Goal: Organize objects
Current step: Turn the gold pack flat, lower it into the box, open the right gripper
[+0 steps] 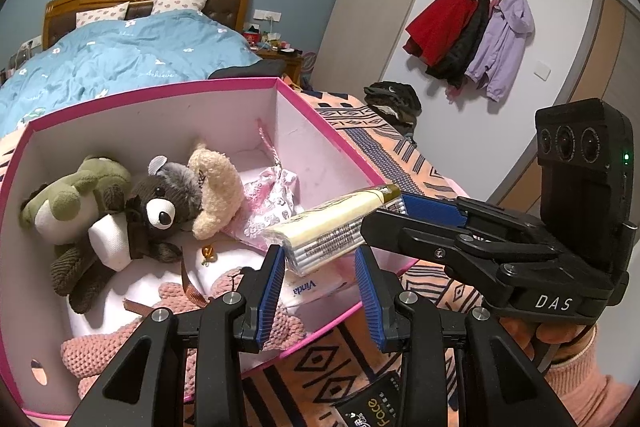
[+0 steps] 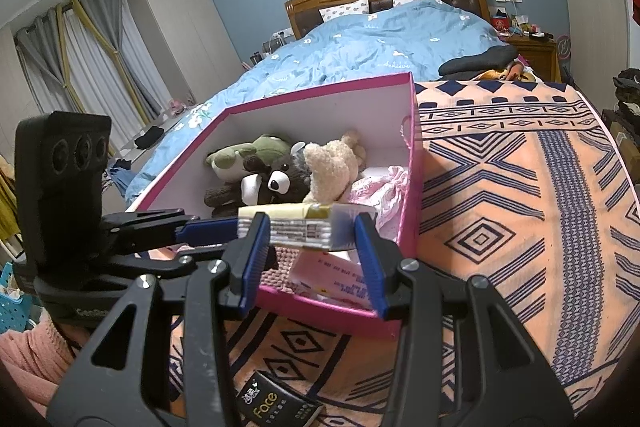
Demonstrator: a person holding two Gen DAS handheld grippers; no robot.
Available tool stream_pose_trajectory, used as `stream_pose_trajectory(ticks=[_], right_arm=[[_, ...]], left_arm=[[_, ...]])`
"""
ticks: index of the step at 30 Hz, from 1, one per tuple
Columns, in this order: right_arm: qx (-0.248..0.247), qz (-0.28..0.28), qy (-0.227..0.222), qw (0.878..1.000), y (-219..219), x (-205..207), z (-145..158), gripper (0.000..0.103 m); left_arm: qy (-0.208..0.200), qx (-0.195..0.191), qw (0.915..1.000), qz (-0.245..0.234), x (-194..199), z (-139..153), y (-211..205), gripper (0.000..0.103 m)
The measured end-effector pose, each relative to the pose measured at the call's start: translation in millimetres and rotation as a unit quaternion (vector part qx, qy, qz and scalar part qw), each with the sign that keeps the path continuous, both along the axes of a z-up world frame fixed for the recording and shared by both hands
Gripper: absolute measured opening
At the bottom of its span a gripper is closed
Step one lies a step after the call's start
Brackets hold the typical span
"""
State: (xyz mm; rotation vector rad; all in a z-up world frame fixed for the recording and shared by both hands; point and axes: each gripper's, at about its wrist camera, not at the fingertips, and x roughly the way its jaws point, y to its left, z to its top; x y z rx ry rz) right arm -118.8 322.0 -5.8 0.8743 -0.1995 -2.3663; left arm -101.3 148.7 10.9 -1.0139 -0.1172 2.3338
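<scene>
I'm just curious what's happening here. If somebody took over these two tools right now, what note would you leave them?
Right tool: closed on the cream pack, held above the pink box.
Left tool: jaws apart and gripping nothing; one finger touches the pack's end.
Done: plush toys and a tissue pack already lie in the box.
Left: set the cream pack inside, then probably the black packet lying on the blanket.
</scene>
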Motion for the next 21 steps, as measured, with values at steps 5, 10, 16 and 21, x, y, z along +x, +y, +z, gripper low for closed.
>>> stream_pose_trajectory(ticks=[5,10,16,21], right_arm=[[0.003,0.0,-0.002,1.0,-0.4,-1.8,-1.6,0.047],[0.009,0.001,-0.003,1.0,-2.0,-3.6,-2.7,0.047],[0.022,-0.001,-0.003,1.0,-5.8,-4.9,-2.3,0.047],[0.033,-0.007,0.003,0.999,-9.3,-3.8,-2.4,0.047]], left_arm=[[-0.002,-0.001,1.0,0.001,-2.4,-1.9,0.1,0.036],[-0.006,-0.005,1.0,0.003,-7.0,-4.6,0.7,0.036],[-0.011,-0.009,0.9999,0.004,-11.8,-7.1,2.1,0.036],[-0.02,-0.011,0.9997,0.003,-16.6,-11.6,2.8,0.036]])
